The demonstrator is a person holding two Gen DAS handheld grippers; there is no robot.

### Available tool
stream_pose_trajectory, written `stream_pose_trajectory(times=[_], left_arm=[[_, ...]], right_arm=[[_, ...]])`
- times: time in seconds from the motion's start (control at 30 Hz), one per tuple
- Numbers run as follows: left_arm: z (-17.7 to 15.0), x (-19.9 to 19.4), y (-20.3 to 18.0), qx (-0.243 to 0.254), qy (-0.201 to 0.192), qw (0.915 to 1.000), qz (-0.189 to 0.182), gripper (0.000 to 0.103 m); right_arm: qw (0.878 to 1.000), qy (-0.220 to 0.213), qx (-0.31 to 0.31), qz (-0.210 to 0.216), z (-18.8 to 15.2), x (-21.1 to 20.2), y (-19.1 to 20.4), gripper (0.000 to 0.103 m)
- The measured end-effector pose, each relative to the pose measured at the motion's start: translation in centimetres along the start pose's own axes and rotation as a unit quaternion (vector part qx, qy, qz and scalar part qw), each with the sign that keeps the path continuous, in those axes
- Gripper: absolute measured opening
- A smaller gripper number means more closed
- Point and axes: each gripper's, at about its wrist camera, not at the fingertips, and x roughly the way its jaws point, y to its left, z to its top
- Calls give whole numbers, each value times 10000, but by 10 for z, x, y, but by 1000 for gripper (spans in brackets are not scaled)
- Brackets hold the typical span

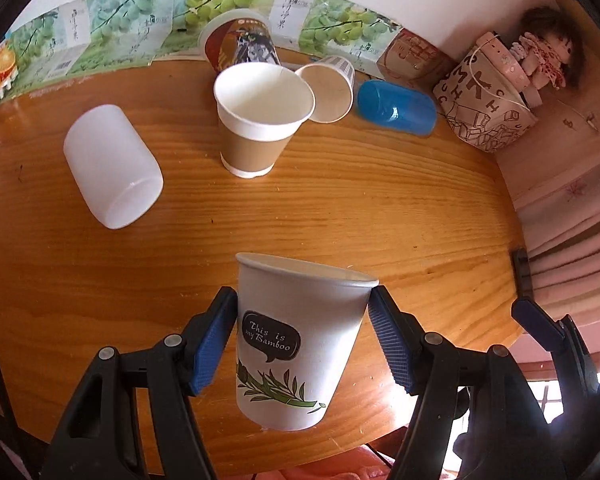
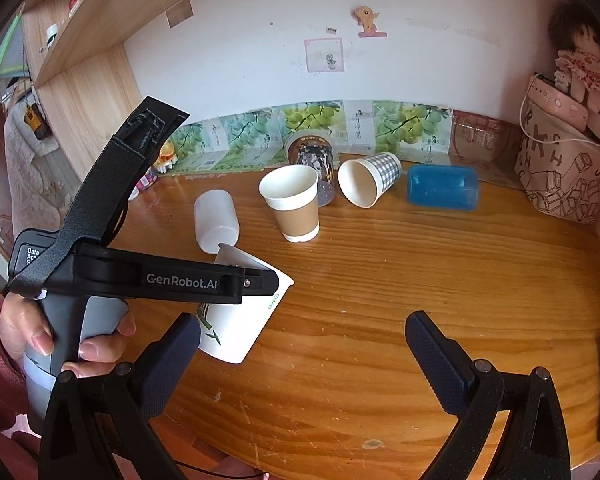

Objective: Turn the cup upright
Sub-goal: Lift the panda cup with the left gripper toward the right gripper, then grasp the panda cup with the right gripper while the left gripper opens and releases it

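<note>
Left tongs [image 1: 302, 332] pinching the bamboo cup [image 1: 300, 344]; level it, set down gently. Right tongs [image 2: 300, 344] wide open, empty.

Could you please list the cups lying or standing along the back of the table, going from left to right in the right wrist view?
Frosted white cup on its side → upright brown-sleeved paper cup → checked paper cup on its side → blue cup on its side.

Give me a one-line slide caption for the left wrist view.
Left gripper holds the white bamboo-print paper cup mouth-up above the wooden table, other cups behind.
</note>
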Motion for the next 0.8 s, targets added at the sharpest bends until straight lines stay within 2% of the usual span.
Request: stream_pose_trajectory(times=[0.27,0.43,0.8], left_arm=[[-7,22,-9,-319,137,9994,58,72],[-7,27,-12,-444,189,9988,-39,73],[-2,32,-15,-612,316,9975,-137,75]], right_arm=[[9989,419,-181,141,-11,13,-22,103],[9972,663,-183,297,-15,24,-26,103],[9948,883,-103,495,-15,40,-31,103]])
